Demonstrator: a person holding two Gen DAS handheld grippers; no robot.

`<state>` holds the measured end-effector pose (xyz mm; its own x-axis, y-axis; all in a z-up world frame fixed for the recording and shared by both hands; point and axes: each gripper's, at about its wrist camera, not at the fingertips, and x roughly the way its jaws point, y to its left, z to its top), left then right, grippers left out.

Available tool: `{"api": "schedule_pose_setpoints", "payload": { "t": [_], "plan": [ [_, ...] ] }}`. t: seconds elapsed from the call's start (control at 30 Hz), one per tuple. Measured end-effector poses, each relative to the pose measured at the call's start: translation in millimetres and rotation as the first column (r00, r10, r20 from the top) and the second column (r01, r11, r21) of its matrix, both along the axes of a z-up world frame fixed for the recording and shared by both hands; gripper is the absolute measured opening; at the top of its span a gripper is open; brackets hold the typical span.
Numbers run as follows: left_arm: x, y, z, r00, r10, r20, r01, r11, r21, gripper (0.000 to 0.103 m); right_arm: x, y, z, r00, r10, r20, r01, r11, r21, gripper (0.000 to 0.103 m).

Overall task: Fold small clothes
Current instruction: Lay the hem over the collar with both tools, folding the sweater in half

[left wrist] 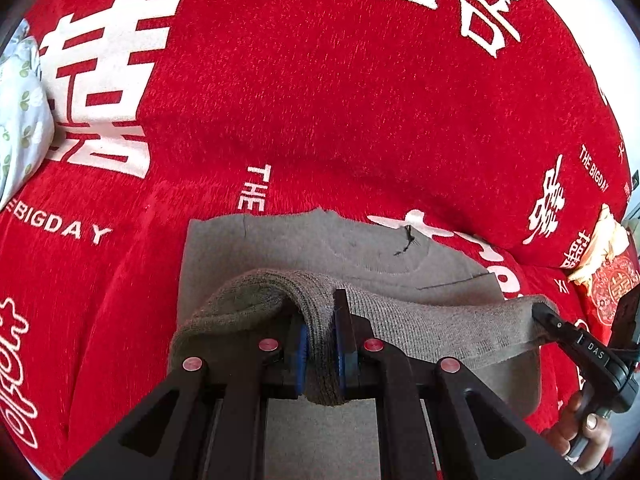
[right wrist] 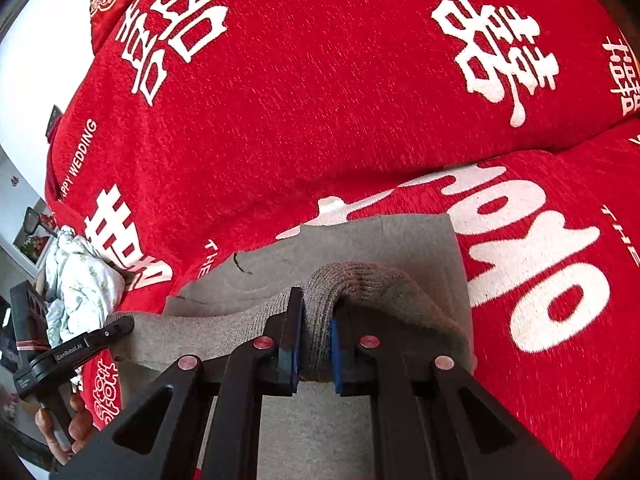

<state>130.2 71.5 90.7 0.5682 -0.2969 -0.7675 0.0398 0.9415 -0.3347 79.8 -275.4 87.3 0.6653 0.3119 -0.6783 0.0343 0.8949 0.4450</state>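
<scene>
A small grey knitted garment (left wrist: 320,240) lies on a red bedspread (left wrist: 320,80). Its near edge, a ribbed band (left wrist: 420,328), is lifted and stretched between the two grippers above the flat part. My left gripper (left wrist: 322,340) is shut on the band's left end, with grey knit bunched between the blue pads. In the right wrist view my right gripper (right wrist: 316,336) is shut on the band's right end, over the grey garment (right wrist: 380,236). Each view catches the other gripper at its side: the right gripper (left wrist: 538,310) and the left gripper (right wrist: 126,324), both pinching the band.
The red bedspread (right wrist: 320,100) with large white lettering covers nearly everything. A crumpled white cloth with green sprigs (left wrist: 20,112) lies at the left. A yellow and red patterned item (left wrist: 604,264) sits at the right edge. A person's hand (right wrist: 76,424) holds the left gripper's handle.
</scene>
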Motion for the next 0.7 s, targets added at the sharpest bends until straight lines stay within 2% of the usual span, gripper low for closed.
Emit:
{"api": "schedule_pose_setpoints", "payload": {
  "t": [0.7],
  "plan": [
    [59.7, -4.2, -41.3, 0.996, 0.014, -0.085, -0.015, 1.0, -0.01, 0.012, 55.2, -5.2, -39.4, 0.997, -0.022, -0.077, 0.022, 1.0, -0.001, 0.013]
  ]
}}
